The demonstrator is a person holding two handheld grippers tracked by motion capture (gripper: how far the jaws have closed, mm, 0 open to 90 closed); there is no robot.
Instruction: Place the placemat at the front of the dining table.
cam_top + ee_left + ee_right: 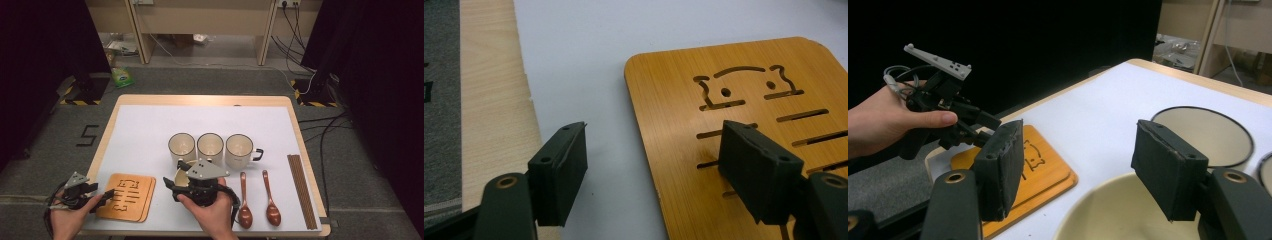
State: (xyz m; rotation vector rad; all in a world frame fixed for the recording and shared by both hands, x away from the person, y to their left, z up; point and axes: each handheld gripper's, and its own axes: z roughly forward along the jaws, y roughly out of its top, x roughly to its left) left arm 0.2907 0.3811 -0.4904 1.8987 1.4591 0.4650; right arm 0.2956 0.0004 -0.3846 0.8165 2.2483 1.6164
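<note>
High view: left gripper [106, 194] at wooden trivet [127, 196] near-left edge, jaws wide, straddling edge, gripping nothing. Right gripper [176, 184] spread over cream bowl [1128, 212] rim below mugs [210, 146], unclamped, probably lining up grasp.

In the high view, lower centre, the right claw [175, 187] and its hand cover most of the bowl [181, 176]. The frame's bottom edge crops both forearms.

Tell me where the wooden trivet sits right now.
In the high view, the wooden trivet lies at the table's near-left, between the left gripper and the bowl.
</note>
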